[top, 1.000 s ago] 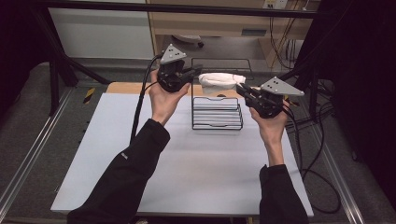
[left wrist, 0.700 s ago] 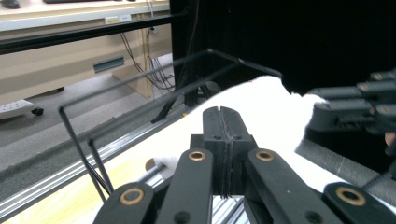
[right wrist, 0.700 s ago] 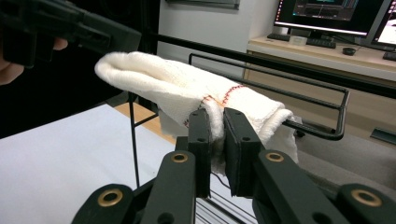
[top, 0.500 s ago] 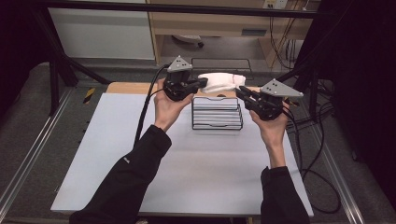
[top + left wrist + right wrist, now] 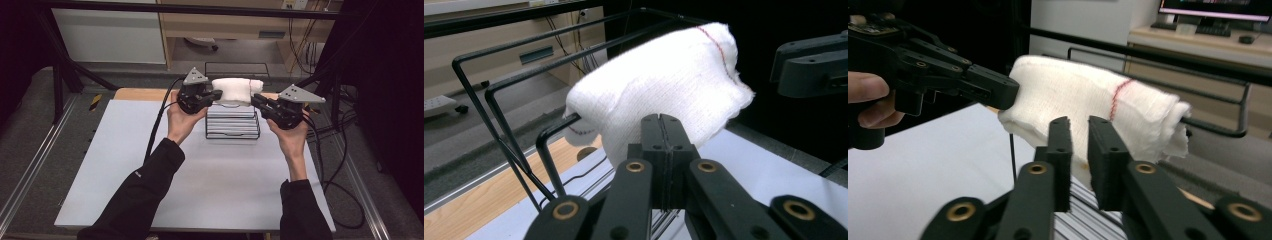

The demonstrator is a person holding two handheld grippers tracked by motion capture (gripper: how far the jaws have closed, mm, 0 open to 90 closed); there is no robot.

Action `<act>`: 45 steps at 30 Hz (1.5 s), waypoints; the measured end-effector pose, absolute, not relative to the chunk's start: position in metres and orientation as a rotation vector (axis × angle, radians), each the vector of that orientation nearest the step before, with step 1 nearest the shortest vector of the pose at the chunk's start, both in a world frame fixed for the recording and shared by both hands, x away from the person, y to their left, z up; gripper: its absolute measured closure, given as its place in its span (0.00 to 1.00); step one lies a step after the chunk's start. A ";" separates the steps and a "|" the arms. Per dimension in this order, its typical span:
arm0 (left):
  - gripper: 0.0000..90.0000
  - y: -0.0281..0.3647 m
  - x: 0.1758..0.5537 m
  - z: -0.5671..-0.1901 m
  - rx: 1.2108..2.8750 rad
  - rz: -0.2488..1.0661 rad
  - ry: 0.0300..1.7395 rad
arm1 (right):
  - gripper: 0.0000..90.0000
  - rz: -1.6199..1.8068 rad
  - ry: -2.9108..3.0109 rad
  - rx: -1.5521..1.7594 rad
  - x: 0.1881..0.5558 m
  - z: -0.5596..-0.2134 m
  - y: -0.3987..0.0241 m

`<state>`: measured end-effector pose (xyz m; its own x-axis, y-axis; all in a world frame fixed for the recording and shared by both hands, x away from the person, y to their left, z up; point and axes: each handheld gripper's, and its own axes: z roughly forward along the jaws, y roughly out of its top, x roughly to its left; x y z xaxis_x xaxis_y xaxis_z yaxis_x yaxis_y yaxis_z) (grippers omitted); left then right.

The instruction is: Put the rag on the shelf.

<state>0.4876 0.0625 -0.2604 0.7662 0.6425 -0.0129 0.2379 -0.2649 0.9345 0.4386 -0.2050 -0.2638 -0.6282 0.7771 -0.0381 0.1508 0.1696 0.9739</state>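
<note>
**One cloth, one rack, two claws**

One white cloth (image 5: 235, 91) hangs over the top bar of one black wire rack (image 5: 233, 126), which stands on the far middle of the white bench (image 5: 125, 165). Two claws meet it, one from each side.

The cloth is a folded, bunched bundle of coarse white knit with a thin red stitched line (image 5: 1118, 97) running across it near one end. In the right claw view its end shows rolled layers (image 5: 1175, 127). It sits raised above the rack's ribbed base, clear of the bench.

The left claw (image 5: 663, 131) has its jaws pressed together with no gap, their tips against the lower edge of the cloth; it seems to pinch a fold there, though the pinched part is hidden. From the high view it reaches the cloth's left end (image 5: 216, 93).

The right claw (image 5: 1079, 131) has its jaws a narrow gap apart, with the cloth just beyond them. In the high view it lies at the cloth's right end (image 5: 256, 100).
</note>
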 end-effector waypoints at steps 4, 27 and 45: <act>1.00 0.061 0.490 -0.265 1.846 0.466 0.681 | 1.00 1.445 1.939 0.940 0.448 -0.273 -0.199; 0.83 0.066 0.477 -0.270 1.853 0.475 0.672 | 0.87 1.455 1.888 1.004 0.447 -0.283 -0.206; 0.41 0.125 0.445 -0.309 1.920 0.420 0.755 | 0.29 1.425 1.939 1.061 0.423 -0.295 -0.209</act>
<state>0.4448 0.1251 -0.3085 0.7461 0.6650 -0.0341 0.3221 -0.3156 0.8926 0.4229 -0.2091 -0.2953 -0.5672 0.8222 0.0480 0.2915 0.1459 0.9454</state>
